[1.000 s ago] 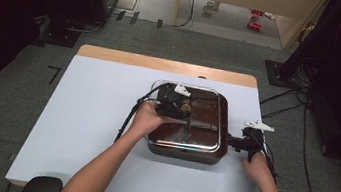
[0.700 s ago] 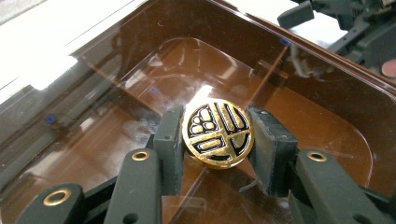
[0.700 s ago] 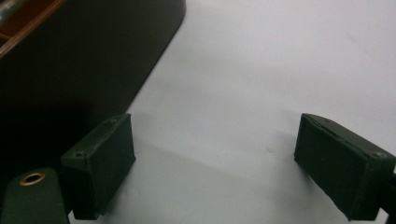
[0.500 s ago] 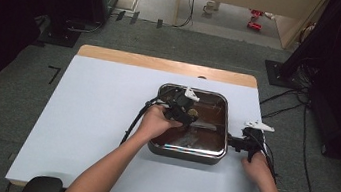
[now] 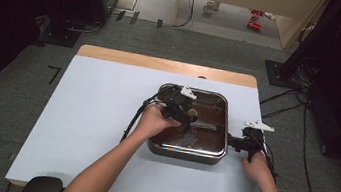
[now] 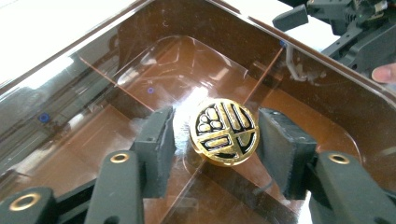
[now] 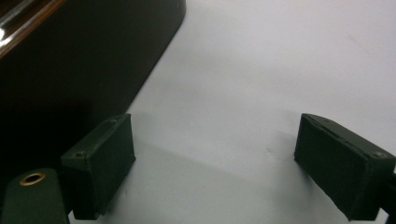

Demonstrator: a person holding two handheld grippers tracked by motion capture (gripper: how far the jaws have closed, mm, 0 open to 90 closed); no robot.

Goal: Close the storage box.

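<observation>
Left gripper – jaws just opening, clear of the gold knob on the pan's glass lid – grips nothing; right gripper gapes empty beside the pan, near the table's right edge.

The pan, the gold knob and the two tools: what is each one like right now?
Pan: on the table, glass lid shut.
Knob: upright on the lid, between the left tool's pads, untouched.
Left tool: just opening, open around the knob.
Right tool: open, empty, beside the pan.
</observation>
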